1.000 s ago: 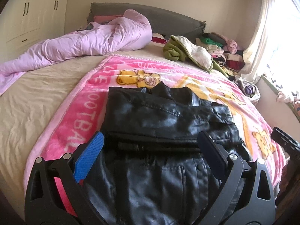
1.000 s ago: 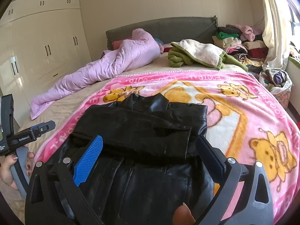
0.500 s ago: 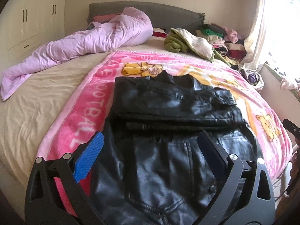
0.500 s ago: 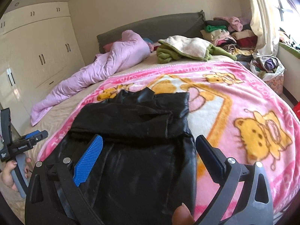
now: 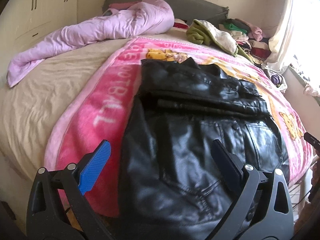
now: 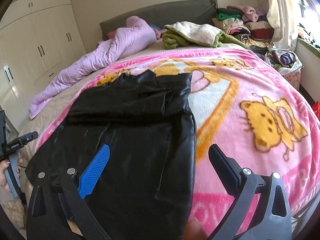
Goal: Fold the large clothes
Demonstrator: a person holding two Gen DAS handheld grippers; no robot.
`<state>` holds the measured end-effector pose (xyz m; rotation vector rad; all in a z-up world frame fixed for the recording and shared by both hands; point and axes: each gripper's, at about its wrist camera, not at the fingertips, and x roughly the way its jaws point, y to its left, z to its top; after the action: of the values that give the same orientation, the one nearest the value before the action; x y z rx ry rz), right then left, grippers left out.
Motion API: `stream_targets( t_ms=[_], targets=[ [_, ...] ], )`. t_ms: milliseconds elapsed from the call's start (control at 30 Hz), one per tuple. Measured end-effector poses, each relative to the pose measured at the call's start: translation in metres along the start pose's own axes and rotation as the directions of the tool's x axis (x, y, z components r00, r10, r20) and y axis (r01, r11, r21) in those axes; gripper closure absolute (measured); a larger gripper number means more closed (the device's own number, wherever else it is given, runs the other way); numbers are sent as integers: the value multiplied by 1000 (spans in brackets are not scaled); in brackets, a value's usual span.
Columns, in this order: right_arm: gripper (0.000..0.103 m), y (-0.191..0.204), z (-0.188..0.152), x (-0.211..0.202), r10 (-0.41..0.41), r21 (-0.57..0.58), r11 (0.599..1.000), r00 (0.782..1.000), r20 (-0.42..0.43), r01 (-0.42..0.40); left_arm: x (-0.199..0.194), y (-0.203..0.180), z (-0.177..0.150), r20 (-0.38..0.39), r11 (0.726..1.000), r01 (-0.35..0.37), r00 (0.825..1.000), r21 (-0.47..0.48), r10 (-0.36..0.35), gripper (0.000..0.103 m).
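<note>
Both wrist views: near foot of bed (image 5: 40,92), facing far headboard (image 6: 160,12). Left view from left, right from right; shared: black jacket (image 5: 190,130), pink blanket (image 6: 250,100).

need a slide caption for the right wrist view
Open hand-held gripper above a partly folded black leather jacket on a pink blanket.

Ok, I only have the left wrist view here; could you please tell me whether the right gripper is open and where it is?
Observer: The right gripper is open and empty, and it hovers over the near right edge of the black jacket.
Operator: Thanks. What lies to the right of that edge?
Observer: Only bare pink blanket, printed with a yellow bear.
Operator: And what does that camera show on the jacket's left?
Observer: The left gripper at the frame's edge, held by a hand beside the bed.
</note>
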<state>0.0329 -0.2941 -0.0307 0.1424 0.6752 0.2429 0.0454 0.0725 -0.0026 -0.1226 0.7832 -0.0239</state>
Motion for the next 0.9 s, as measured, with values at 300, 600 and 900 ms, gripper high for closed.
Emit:
stream_targets(
  t_ms=[300, 600, 900],
  targets=[
    [4, -4, -26, 5, 32, -31, 999, 995, -90, -35, 11, 24, -19, -130, 997, 73, 989, -29, -76, 9],
    [4, -4, -57, 12, 43, -65, 996, 976, -216, -59, 27, 34, -36, -265, 980, 190, 943, -62, -200, 9],
    [4, -19, -87, 12, 81, -15, 996, 940, -331, -91, 46, 40, -47, -325, 965, 244, 908, -98, -263, 10]
  ],
)
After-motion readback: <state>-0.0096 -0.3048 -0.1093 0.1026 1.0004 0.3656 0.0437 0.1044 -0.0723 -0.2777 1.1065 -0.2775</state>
